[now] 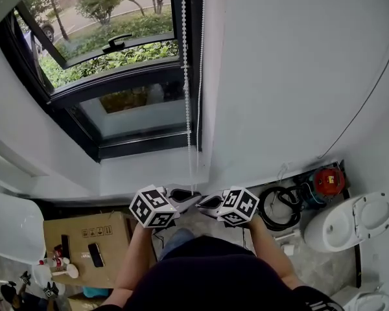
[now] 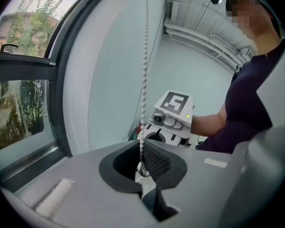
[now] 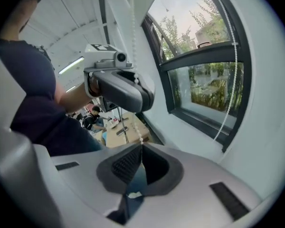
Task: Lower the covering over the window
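A white bead chain hangs in two strands down the window's right edge, beside the dark window frame. The covering itself is out of sight above. My left gripper and right gripper meet tip to tip at the chain's lower end. In the left gripper view the bead chain runs down between the jaws of my left gripper, which is shut on it; the right gripper faces it just behind. My right gripper is shut on the bead chain just below the left gripper.
An open window sash with a black handle tilts outward. Below left stand a cardboard box with small items and a white round seat. At the right lie a black cable coil, a red device and a white lidded bin.
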A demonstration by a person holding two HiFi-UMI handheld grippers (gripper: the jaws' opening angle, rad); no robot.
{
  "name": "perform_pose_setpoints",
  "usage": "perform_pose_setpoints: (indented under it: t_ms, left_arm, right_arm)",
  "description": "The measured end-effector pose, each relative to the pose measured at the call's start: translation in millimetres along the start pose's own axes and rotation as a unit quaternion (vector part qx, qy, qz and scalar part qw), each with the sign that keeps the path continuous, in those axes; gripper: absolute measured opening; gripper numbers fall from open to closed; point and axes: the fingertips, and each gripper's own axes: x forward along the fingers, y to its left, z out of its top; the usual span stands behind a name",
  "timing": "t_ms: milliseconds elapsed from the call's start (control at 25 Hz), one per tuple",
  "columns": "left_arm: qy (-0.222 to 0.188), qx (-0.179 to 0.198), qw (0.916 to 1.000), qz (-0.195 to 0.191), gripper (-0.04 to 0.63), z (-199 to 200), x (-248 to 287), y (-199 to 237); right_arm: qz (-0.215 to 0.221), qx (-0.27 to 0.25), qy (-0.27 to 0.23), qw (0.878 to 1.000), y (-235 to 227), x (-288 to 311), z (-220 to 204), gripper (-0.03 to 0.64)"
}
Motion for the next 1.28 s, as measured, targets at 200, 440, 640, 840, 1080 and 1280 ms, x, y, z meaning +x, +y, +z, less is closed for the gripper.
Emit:
perform_pose_setpoints:
  t_ms: [200,440,640,840,1080,1280]
  left_arm:
    - [-0.048,-0.066,0.9954,-0.051,0.017,-10,8,-14]
    - [-0.086,-0.086,0.9913,-0.051,0.018,-8,5,-7]
    - [-0.144,-0.115,0.9812,-0.059,0.018,-6,-2,0]
    - [-0.151,-0.114,0.9795,-0.069,0.018,-5,1,1]
    - [-0.143,-0.108,0.9806,-0.079,0.018,-4,8,-2]
    - [-0.136,-0.106,0.9812,-0.086,0.018,-2,12,-5]
  right_arm:
    - [0.001,0.001,0.017,1.000,4,4,-11,0.014]
    - [0.015,-0.045,0.059,0.997,9,-4,-23,0.014]
    - [0.019,-0.049,0.008,0.999,9,-43,0,0.087]
    - [0.014,-0.096,-0.085,0.992,18,-92,52,0.109]
    - [-0.052,-0.124,-0.196,0.971,15,-126,111,0.109]
    - [-0.062,-0.067,-0.266,0.960,7,-110,135,0.109]
